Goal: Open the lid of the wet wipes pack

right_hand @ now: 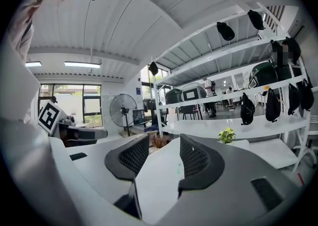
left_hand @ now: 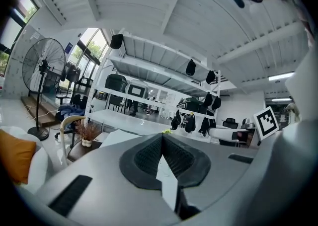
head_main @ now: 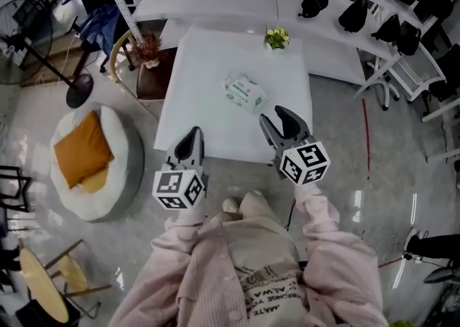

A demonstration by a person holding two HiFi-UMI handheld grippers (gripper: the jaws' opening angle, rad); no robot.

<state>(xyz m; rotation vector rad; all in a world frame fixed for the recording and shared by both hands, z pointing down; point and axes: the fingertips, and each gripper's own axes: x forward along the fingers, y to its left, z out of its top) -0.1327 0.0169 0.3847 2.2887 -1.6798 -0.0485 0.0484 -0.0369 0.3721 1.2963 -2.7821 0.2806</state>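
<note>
Progress: not begun, by my reading; both tools hung over the near edge of the white square table [head_main: 215, 52], well apart from the pack.
Pack: white-and-green soft wet wipes pack [head_main: 244, 93], mid-table, at eleven o'clock from the right gripper [head_main: 286, 118].
Left gripper [head_main: 192, 135]: jaws together, nothing between them.
Right gripper: jaws apart, empty.
Left to do: reach, steady, lift the lid.
Hard to make out: the lid was too small to read, and neither gripper view showed the pack clearly.
</note>
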